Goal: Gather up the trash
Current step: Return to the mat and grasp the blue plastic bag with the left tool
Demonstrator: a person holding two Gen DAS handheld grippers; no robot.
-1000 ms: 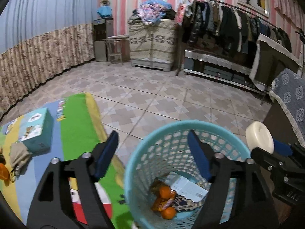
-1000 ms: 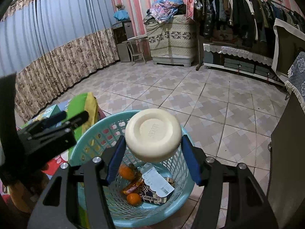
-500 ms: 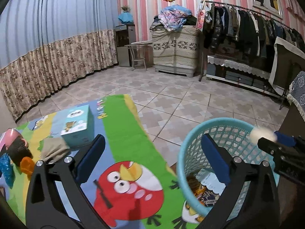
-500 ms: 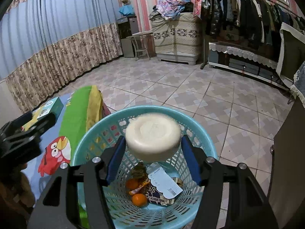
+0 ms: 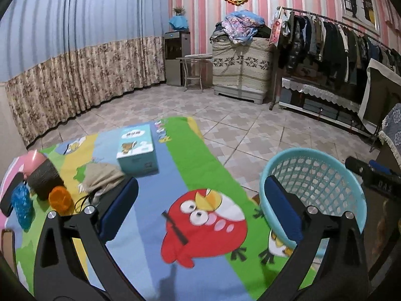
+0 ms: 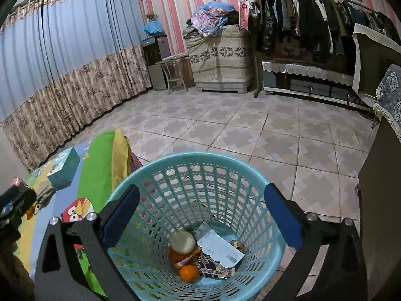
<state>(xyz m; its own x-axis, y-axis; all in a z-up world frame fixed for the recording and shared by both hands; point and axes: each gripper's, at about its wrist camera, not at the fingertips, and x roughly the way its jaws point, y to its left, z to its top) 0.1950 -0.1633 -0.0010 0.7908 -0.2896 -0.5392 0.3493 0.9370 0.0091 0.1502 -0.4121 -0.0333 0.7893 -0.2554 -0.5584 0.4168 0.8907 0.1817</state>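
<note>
You see a turquoise basket (image 6: 140,173) holding orange fruit (image 6: 189,273) and a cream disc (image 6: 183,242). The mat (image 5: 200,155) carries green, blue and yellow bands — plus a red bird (image 5: 203,228). Both grippers — left (image 5: 200,210), right (image 6: 200,213) — are black with blue pads (image 5: 117,210).

We are seeing a light blue basket (image 6: 193,165) standing up on the floor by the mat. A round cream lid (image 6: 183,242) is lying inside on oranges (image 6: 189,273), a paper (image 6: 220,247) and wrappers (image 6: 215,268).
</note>
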